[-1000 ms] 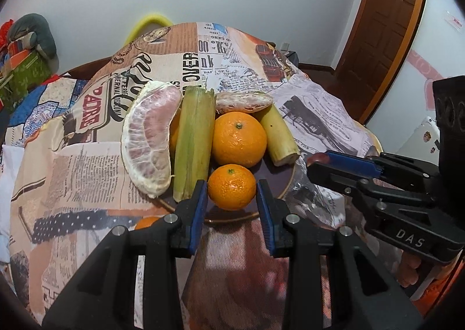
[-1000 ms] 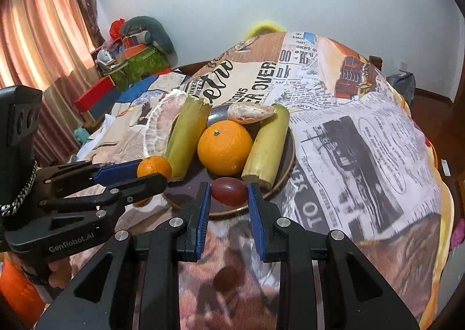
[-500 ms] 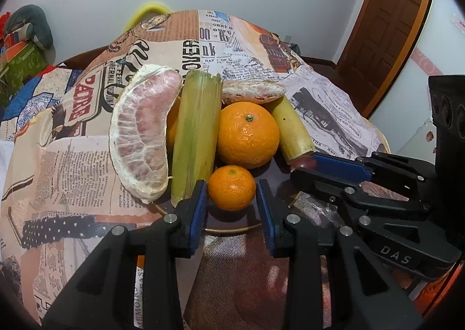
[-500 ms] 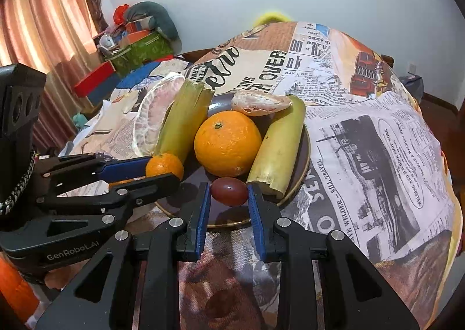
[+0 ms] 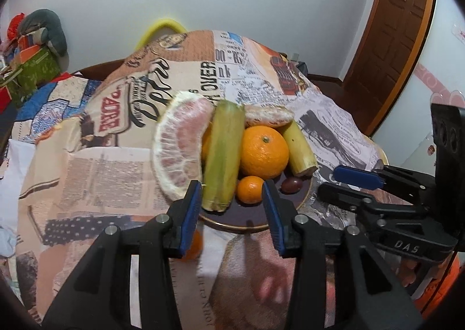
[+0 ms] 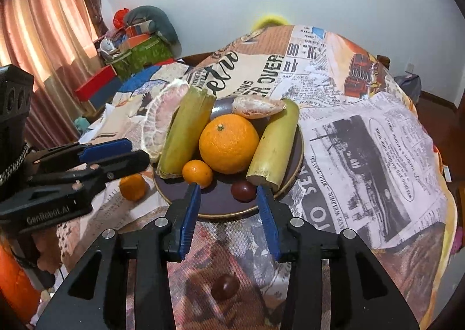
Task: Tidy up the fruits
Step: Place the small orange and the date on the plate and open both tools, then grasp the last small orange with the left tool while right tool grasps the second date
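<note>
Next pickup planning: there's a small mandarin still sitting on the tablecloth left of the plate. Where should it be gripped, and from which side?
Grip the small mandarin across its widest middle, coming down from above and the near side. It is round and lies alone on the tablecloth, clear of the plate, so both fingers fit around it. The left gripper is nearest.

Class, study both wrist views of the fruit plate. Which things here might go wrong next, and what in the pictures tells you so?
1. The small mandarin and dark red fruit, both just released, sit loose near the plate rim and may roll off.
2. The pomelo segment overhangs the plate's left edge and could tip onto the cloth.
3. The left hand-held gripper hangs close to the mandarin; a nudge might knock it.
</note>
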The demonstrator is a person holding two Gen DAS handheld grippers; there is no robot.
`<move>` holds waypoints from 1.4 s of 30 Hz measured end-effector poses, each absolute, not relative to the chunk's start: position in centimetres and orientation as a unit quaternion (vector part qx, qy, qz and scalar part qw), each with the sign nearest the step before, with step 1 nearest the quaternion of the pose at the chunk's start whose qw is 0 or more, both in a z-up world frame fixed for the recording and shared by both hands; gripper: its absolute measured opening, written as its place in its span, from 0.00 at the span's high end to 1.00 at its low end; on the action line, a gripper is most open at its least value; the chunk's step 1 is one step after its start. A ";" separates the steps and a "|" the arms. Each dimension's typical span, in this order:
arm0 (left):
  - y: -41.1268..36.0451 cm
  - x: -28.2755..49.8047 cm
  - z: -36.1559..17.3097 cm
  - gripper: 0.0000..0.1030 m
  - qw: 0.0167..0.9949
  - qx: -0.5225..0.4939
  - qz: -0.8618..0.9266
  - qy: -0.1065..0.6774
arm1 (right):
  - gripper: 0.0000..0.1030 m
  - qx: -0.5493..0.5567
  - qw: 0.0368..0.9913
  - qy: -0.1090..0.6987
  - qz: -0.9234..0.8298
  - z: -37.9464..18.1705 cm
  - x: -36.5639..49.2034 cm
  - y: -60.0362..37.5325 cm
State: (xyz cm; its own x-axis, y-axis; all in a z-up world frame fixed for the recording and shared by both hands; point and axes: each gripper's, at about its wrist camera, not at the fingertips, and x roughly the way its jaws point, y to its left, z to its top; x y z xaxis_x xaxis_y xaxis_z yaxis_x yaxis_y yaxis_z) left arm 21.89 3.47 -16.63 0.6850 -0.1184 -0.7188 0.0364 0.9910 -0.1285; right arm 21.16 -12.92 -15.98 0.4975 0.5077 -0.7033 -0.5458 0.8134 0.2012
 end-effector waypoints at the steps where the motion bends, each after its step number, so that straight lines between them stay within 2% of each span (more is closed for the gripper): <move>1: 3.7 21.7 -16.4 0.59 0.918 -0.049 -0.038 0.393 | 0.64 -0.022 0.866 0.397 0.303 -15.9 21.0 -13.1; 10: 6.4 19.9 -16.1 0.56 0.914 -0.044 -0.018 0.403 | 0.64 -0.020 0.866 0.406 0.291 -16.2 19.7 -14.0; 14: 7.1 19.0 -17.2 0.49 0.908 -0.044 -0.016 0.417 | 0.64 -0.027 0.861 0.417 0.290 -16.7 18.8 -14.1; 25: 7.1 19.1 -21.9 0.48 0.887 -0.037 -0.011 0.459 | 0.64 -0.029 0.842 0.459 0.282 -19.7 17.1 -14.5; 33: 7.1 19.7 -22.4 0.48 0.888 -0.050 -0.028 0.456 | 0.64 -0.030 0.837 0.467 0.282 -20.3 17.1 -14.2; 39: 6.8 20.5 -22.8 0.52 0.890 -0.047 -0.019 0.453 | 0.68 -0.046 0.842 0.461 0.277 -20.6 16.9 -13.9; 40: 6.8 20.6 -22.8 0.52 0.890 -0.047 -0.019 0.453 | 0.72 -0.048 0.843 0.460 0.275 -20.6 16.9 -13.9; 42: 6.7 20.8 -22.9 0.60 0.890 -0.047 -0.021 0.453 | 0.80 -0.048 0.843 0.459 0.275 -20.6 17.0 -13.9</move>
